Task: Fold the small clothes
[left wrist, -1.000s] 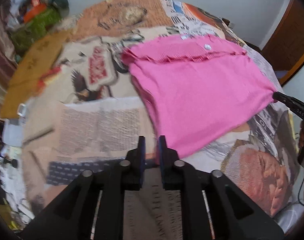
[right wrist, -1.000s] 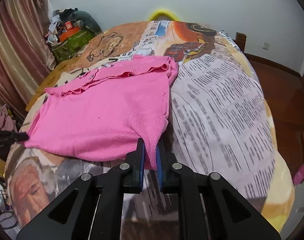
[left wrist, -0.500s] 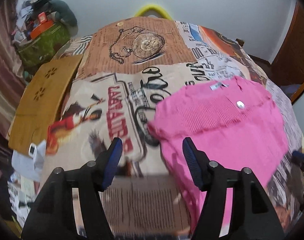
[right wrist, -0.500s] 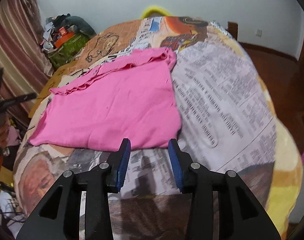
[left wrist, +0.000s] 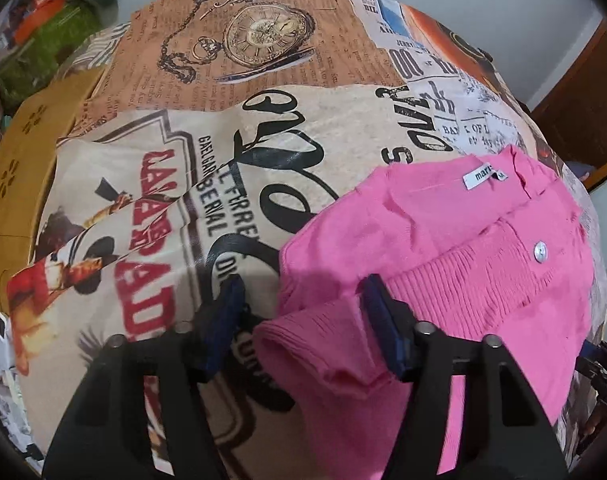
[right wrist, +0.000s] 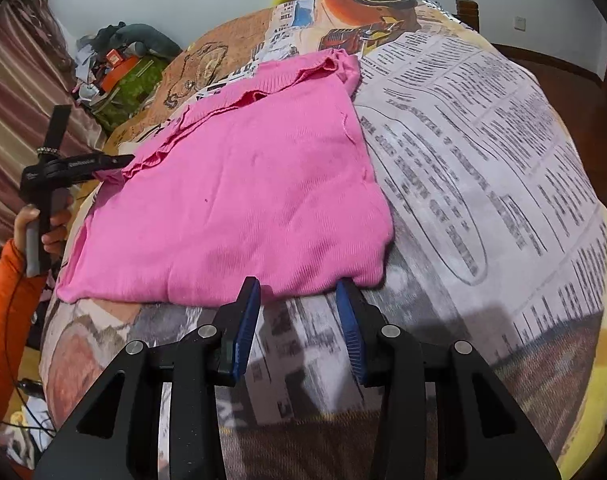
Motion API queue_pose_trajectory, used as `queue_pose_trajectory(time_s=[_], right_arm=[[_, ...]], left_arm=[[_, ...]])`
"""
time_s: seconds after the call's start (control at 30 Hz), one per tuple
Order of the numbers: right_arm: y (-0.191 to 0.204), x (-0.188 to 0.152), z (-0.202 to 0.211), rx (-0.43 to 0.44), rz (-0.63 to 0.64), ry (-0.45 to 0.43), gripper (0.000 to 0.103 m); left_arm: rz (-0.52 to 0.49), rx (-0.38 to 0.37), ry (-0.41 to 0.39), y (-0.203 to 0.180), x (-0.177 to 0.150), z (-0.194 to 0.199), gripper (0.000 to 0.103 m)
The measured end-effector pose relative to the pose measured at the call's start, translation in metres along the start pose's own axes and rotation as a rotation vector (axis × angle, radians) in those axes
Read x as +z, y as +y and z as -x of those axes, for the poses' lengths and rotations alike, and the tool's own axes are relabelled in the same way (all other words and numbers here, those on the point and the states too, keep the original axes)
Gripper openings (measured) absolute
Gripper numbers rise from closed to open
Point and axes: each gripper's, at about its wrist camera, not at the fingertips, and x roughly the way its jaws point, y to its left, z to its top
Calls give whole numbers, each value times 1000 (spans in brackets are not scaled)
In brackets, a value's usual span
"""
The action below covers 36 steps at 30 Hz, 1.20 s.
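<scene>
On bedspread (right wrist: 483, 168) | pink top (right wrist: 239, 200) flat, collar pointing away (label showing) | left tool (left wrist: 299, 320), right tool (right wrist: 297, 312) both released

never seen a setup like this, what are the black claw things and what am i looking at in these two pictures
Those black claws are hand-held grippers, one in each of a person's hands, with a camera on each looking forward between its blue-padded jaws.

The left camera's picture shows the left gripper, jaws open, around the ribbed sleeve cuff of a pink knitted cardigan.

The right camera's picture shows the right gripper, also open, right at the cardigan's near hem. The left gripper appears there from the side, held by a hand with an orange sleeve.

The cardigan lies flat on a bed covered by a newspaper-print bedspread. Nothing is gripped at this moment.
</scene>
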Motion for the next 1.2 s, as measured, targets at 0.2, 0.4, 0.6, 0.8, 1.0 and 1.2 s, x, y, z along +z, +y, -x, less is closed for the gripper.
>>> queue_pose_trajectory(time_s=[0.2, 0.4, 0.6, 0.8, 1.0, 1.2], right_arm=[[2, 6, -5, -9, 7, -25, 33], [5, 12, -7, -23, 49, -22, 8], [16, 40, -10, -74, 158, -40, 7], [23, 65, -4, -102, 143, -86, 10], [36, 46, 20, -57, 165, -101, 36], [45, 17, 34, -28, 193, -73, 48]], left_arm=[[46, -6, 0, 6, -2, 1, 13], [88, 24, -15, 21, -29, 18, 12], [111, 33, 16, 32, -85, 43, 11], [108, 12, 68, 24, -145, 65, 11], [86, -68, 95, -4, -178, 92, 11], [27, -102, 76, -49, -191, 106, 11]])
